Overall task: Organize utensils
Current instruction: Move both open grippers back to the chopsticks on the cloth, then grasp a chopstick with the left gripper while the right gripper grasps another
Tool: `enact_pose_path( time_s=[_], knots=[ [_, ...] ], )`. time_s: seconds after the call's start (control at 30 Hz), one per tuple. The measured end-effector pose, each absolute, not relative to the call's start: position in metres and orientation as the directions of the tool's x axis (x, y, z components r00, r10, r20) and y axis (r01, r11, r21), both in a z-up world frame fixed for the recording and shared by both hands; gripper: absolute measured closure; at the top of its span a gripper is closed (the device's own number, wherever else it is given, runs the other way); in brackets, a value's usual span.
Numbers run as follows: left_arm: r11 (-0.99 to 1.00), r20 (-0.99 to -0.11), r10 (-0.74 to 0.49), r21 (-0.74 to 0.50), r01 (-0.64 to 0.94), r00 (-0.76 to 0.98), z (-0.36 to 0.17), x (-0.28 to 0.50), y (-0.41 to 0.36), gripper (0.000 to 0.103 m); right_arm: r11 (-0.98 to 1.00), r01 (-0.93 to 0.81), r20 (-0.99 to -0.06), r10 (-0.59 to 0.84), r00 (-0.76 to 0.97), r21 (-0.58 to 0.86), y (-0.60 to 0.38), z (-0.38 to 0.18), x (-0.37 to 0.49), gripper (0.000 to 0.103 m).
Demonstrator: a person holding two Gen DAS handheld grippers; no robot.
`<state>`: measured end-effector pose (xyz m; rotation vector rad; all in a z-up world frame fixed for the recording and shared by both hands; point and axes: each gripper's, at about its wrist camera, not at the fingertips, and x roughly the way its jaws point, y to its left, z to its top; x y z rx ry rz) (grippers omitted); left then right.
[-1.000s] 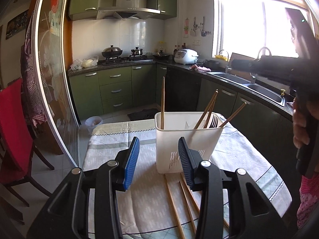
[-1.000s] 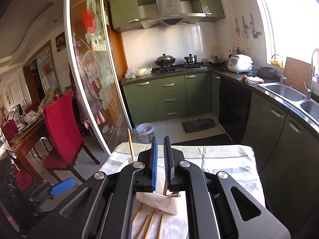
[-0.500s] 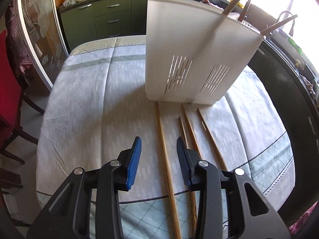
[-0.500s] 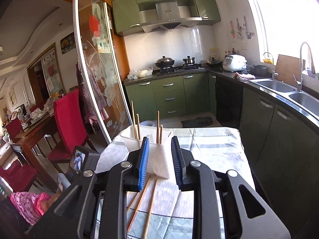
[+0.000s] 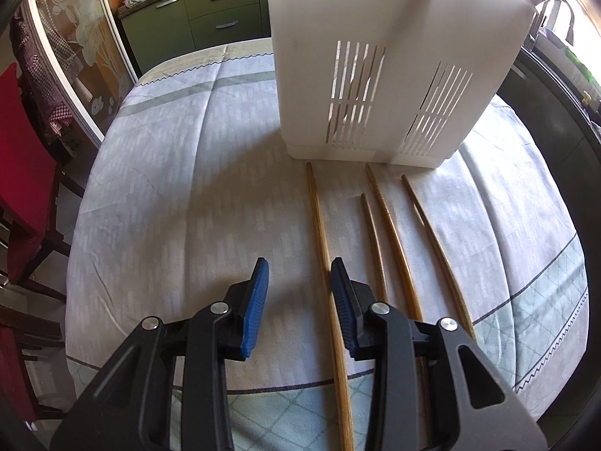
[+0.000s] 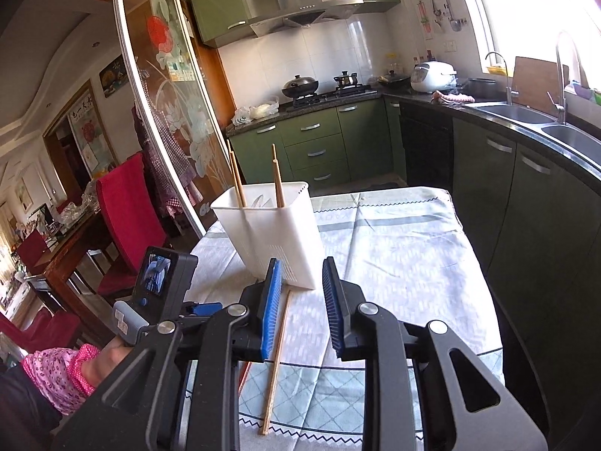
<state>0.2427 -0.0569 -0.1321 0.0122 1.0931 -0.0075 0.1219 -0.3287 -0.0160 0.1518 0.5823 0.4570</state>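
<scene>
Left gripper (image 5: 299, 302) pitched steeply down over the tablecloth (image 5: 169, 188), jaws closing, gap still moderate. Nothing pinched: the leftmost chopstick (image 5: 326, 255) runs along the cloth just inside my right blue pad (image 5: 340, 300), and I can't tell if it touches.

Right of that, three more chopsticks (image 5: 394, 240) lie roughly parallel on the cloth (far tips near the holder base, the second one shorter in view).

White slotted utensil holder (image 5: 394, 75) stands upright at the far side of the table, just past the chopstick tips.

In the right wrist view, the right gripper (image 6: 298, 308) is partly open and empty, above the near table edge. One chopstick (image 6: 278, 357) lies on the cloth below the gap, beside the left pad. The holder (image 6: 278, 233) is far-left of it, with chopsticks (image 6: 278, 180) standing inside.

A hand in a pink floral sleeve (image 6: 64, 372) shows at near left, holding the other gripper.
</scene>
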Motion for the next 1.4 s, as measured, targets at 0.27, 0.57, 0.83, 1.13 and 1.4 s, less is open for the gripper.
enact_pose_path(
  time_s=[0.27, 0.57, 0.83, 1.13, 1.4],
  knots=[
    [1.000, -0.897, -0.009, -0.001, 0.017, 0.443, -0.136, 0.241, -0.064, 0.090, 0.886, -0.371, -0.505, 0.463, 0.728, 0.277, -0.328, -0.020, 0.124, 0.080],
    [0.999, -0.875, -0.027, -0.042, -0.021, 0.484, -0.129, 0.232, -0.050, 0.081, 0.885, -0.362, -0.503, 0.464, 0.729, 0.291, -0.330, -0.021, 0.129, 0.074],
    [0.999, -0.881, -0.029, -0.045, -0.022, 0.472, -0.136, 0.236, -0.052, 0.075, 0.883, -0.363, -0.507, 0.469, 0.723, 0.297, -0.331, -0.024, 0.130, 0.074],
    [1.000, -0.888, -0.015, -0.023, -0.012, 0.460, -0.135, 0.236, -0.059, 0.097, 0.880, -0.360, -0.506, 0.473, 0.721, 0.310, -0.335, -0.027, 0.132, 0.074],
    [0.999, -0.795, -0.043, -0.034, 0.026, 0.605, -0.100, 0.212, -0.055, 0.097, 0.882, -0.358, -0.519, 0.471, 0.713, 0.307, -0.336, -0.031, 0.136, 0.074]
  ],
)
